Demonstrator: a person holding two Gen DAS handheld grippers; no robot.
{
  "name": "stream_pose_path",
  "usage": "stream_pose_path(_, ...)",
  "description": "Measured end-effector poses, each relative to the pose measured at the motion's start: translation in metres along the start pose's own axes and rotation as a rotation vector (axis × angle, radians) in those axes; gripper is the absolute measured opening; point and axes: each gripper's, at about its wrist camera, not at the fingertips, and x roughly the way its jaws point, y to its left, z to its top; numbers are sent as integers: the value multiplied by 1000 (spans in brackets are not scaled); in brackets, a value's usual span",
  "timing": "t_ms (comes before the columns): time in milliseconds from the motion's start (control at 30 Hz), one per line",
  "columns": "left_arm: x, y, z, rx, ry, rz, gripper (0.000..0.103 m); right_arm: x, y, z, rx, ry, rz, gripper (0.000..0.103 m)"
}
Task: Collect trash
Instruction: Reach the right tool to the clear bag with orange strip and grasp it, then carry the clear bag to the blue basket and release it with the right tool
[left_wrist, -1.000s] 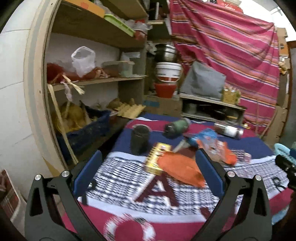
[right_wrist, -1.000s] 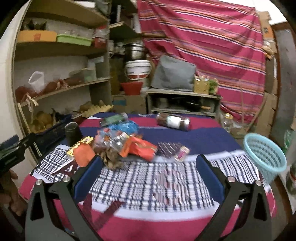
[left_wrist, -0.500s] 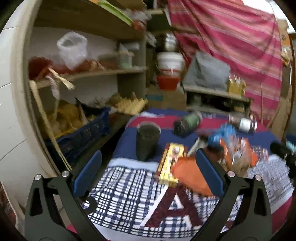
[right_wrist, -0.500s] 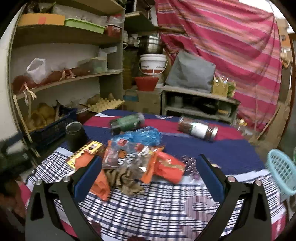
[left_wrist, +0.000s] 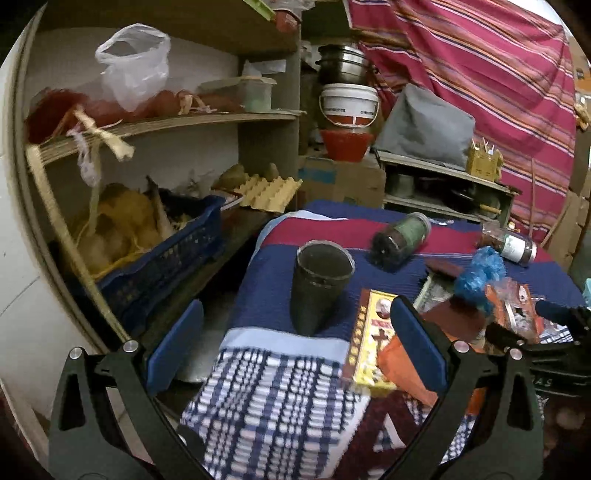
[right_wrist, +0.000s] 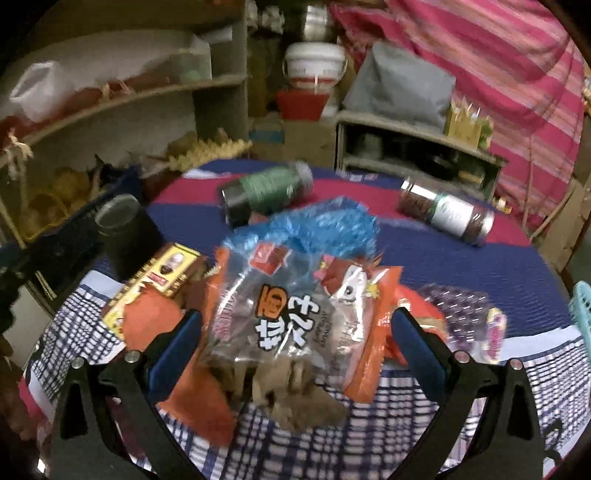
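A pile of trash lies on the cloth-covered table (right_wrist: 517, 266): a clear and orange snack wrapper (right_wrist: 291, 314), a blue plastic bag (right_wrist: 325, 225), a crumpled brown paper (right_wrist: 295, 391), an orange packet (right_wrist: 147, 317) and a yellow box (right_wrist: 155, 280). My right gripper (right_wrist: 295, 343) is open, its fingers on either side of the snack wrapper. My left gripper (left_wrist: 295, 347) is open and empty, just in front of a dark cup (left_wrist: 319, 284), with the yellow box (left_wrist: 369, 343) by its right finger (left_wrist: 417, 343).
Two jars (right_wrist: 266, 192) (right_wrist: 447, 214) lie on their sides at the table's far part. A purple wrapper (right_wrist: 465, 314) lies right of the pile. A light-blue basket (right_wrist: 581, 314) shows at the right edge. Shelves and a blue crate (left_wrist: 162, 254) stand left of the table.
Both grippers have moved forward over the table. The left one has closed in on the dark cup; the right one has closed in on the wrapper pile. Both stay open.
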Motion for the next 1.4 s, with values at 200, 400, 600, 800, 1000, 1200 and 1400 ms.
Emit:
stream_pose_path(200,22,-3,2,9,36,-44,98,-16,-13,11,22,-40,51,46)
stream_pose_path(400,25,-9,-4,4,57,-53,98,-42,-37,17,65,-97,114,19)
stream_pose_path(600,10,-28,-9,28,76,-109,98,-57,-50,17,69,-116,153,19)
stream_pose_path(800,3,-66,-16,73,138,-232,98,-71,-65,16,92,-151,154,19)
stream_pose_path(1000,12,-113,-36,203,214,-281,91,-74,-84,12,141,-146,160,19)
stream_pose_path(1200,17,-131,-44,256,281,-352,29,-77,-98,14,176,-161,157,19)
stream_pose_path(1400,-4,-110,-43,182,261,-390,4,-80,-103,14,189,-169,164,19)
